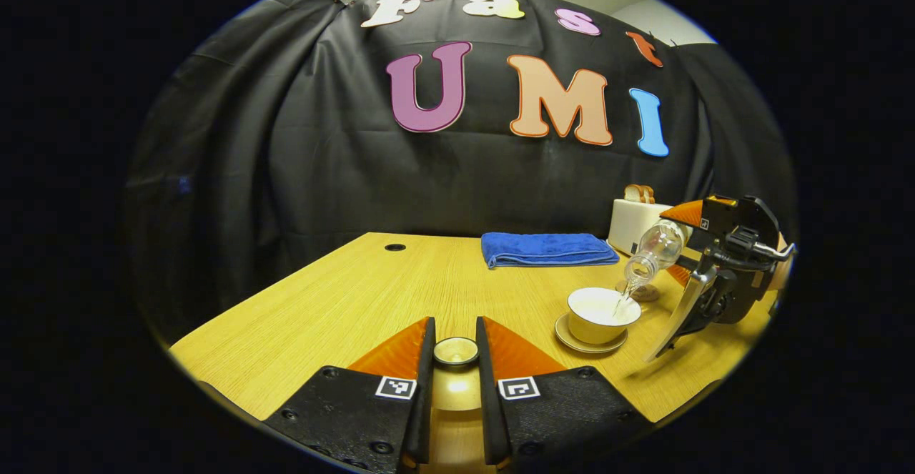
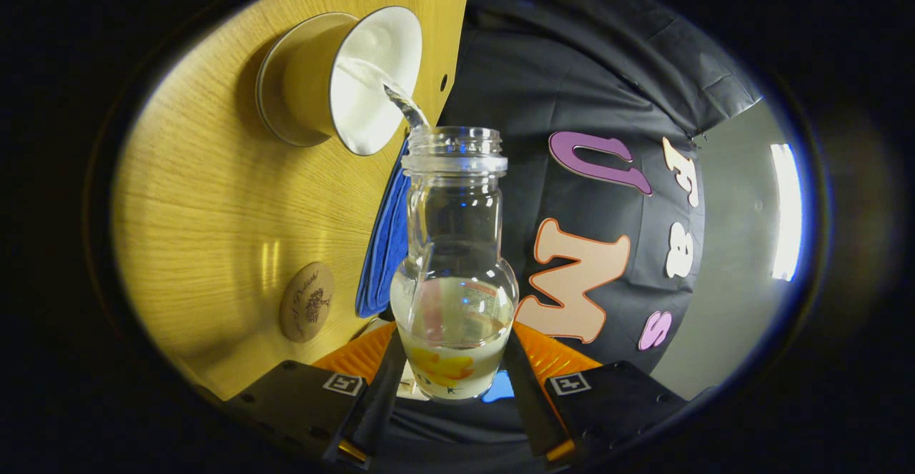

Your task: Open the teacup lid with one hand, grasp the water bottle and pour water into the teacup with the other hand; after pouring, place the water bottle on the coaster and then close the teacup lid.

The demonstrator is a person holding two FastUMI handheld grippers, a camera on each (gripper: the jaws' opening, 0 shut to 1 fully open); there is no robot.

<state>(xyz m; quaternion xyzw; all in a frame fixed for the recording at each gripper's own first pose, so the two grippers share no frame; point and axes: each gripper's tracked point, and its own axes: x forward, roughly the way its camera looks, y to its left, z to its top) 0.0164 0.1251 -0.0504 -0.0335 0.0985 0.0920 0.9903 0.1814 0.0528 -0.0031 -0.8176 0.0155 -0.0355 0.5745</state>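
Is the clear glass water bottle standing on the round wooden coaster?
No, the clear glass water bottle is tilted in the right gripper, apart from the round wooden coaster.

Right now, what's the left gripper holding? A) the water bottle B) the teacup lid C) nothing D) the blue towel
B: in the left gripper view the left gripper has both fingers closed on the teacup lid, held off the teacup, while the right gripper tips the water bottle into it.

You get dim, warm pictures with strong fisheye bending at the edges, soft glare on the counter (image 2: 214,231) and a bright ceiling light (image 2: 785,209).
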